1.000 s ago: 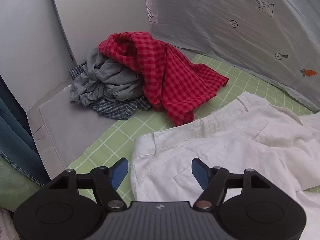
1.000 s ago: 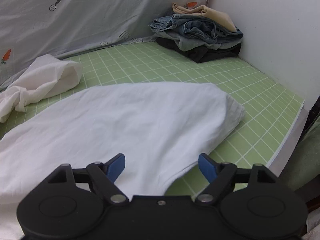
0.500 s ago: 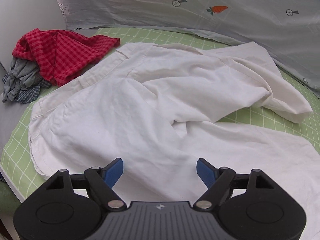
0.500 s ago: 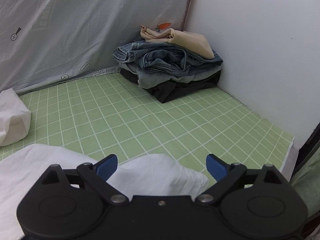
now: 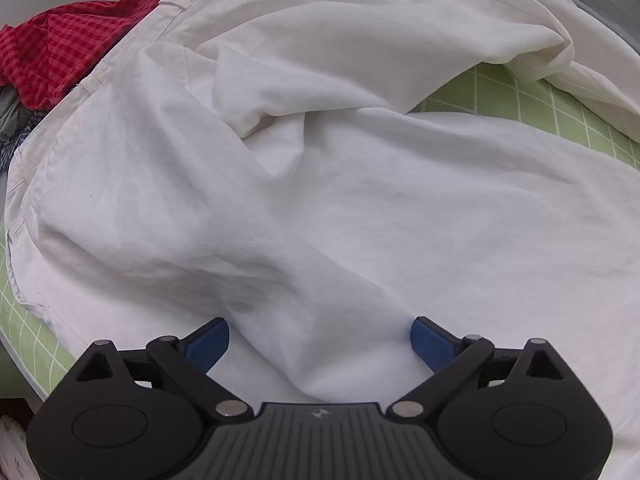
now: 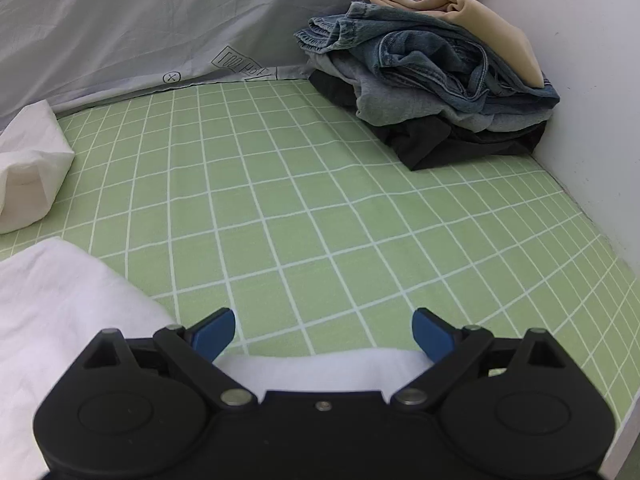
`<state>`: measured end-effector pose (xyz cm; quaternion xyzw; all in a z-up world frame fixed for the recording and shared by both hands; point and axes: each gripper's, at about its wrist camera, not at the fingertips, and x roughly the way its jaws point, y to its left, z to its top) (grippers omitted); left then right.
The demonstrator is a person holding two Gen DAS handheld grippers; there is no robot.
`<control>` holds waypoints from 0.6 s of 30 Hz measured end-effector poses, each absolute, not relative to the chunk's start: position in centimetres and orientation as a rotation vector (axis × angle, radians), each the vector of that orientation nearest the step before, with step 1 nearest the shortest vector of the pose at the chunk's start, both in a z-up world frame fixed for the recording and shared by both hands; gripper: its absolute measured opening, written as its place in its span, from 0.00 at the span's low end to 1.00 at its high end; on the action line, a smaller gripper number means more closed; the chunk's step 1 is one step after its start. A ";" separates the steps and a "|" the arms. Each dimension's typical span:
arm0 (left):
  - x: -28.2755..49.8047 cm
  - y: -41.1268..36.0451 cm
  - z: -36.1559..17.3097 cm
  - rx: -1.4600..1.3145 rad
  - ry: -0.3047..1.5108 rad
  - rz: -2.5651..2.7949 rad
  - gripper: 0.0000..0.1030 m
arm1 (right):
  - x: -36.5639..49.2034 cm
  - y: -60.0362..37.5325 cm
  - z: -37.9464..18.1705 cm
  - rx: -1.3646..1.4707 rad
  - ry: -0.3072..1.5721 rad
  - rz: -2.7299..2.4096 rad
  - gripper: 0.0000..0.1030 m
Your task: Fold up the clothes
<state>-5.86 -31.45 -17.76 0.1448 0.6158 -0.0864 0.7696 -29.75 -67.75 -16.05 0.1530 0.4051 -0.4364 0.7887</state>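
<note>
White cotton trousers (image 5: 320,184) lie rumpled across the green checked sheet (image 6: 304,216), filling nearly the whole left wrist view. A raised ridge of the cloth runs down from the middle of the garment and passes between the 2 blue fingers (image 5: 208,342) of the left gripper (image 5: 320,340). Those fingers stand wide apart, 1 on each side of the ridge, close against the fabric without pinching it. The waistband (image 5: 100,76) with its belt loops lies toward the left edge, and 1 leg (image 5: 532,48) curls over toward the upper right.

In the right wrist view the trousers' cloth (image 6: 52,300) shows at the lower left, and a strip of its edge sits under the right gripper (image 6: 324,330), just behind its blue fingers (image 6: 434,332). These are also spread wide, with only bare sheet between their tips. Another white end of cloth (image 6: 28,172) rests at the left edge.

A red checked garment (image 5: 60,52) lies bunched just beyond the waistband. In the far right corner, well apart from the trousers, sits a stack of folded clothes (image 6: 436,84) of denim, black and tan. A grey printed cloth (image 6: 160,16) hangs behind, and a white wall (image 6: 592,64) stands to the right.
</note>
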 end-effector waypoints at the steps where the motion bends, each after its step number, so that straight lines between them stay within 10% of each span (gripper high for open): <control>1: -5.7 -31.2 -17.9 0.310 1.346 -0.192 0.98 | -29.8 -67.3 -16.2 0.323 0.880 -0.934 0.93; 18: -5.6 -28.1 -18.3 0.285 1.385 -0.248 1.00 | -29.6 -64.7 -13.6 0.321 0.837 -0.744 0.93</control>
